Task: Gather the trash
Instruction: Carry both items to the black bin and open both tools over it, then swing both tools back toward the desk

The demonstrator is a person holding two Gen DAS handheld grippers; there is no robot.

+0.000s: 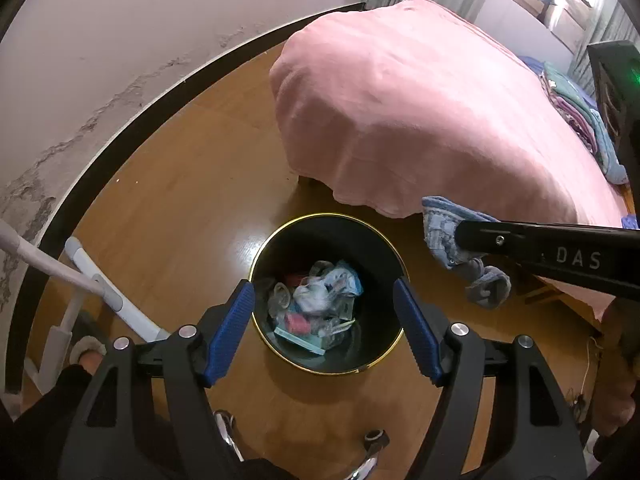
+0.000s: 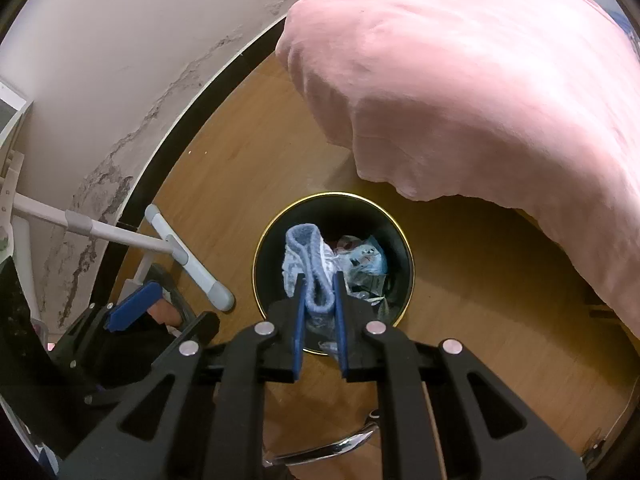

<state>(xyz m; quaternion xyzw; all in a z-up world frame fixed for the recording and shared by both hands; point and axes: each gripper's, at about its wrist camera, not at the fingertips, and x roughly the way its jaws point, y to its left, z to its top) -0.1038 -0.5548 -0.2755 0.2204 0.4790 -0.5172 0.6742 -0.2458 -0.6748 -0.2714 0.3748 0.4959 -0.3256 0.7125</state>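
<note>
Cataloguing by view, left wrist first. Item: left gripper [image 1: 324, 328], jaws spread wide with nothing between the blue pads, hanging over the black bin [image 1: 276, 344] with its gold rim, which stands on the wooden floor [image 1: 180, 200]. Item: bin contents, a heap of wrappers and crumpled plastic [image 1: 320, 300] at the bottom. Item: right gripper [image 1: 464, 240], entering from the right, a blue-grey knitted cloth [image 1: 444, 228] dangling from its tip beyond the bin's right rim in this view. Item: bed under a pink cover [image 1: 400, 100], far right; white stand legs [image 1: 100, 280], near left.

Right wrist view. Item: right gripper [image 2: 318, 312], jaws clenched on the cloth [image 2: 306, 256], which bunches out past the pads and appears to hang over the bin's [image 2: 406, 236] mouth.

Risks, as judged: the two views disagree on whether the cloth is over the opening, so a release now could drop it on the floor or drape it over the rim. Knit loops may snag on the ribbed pads and cling after opening. The left gripper, close above the rim, could knock the bin over.
</note>
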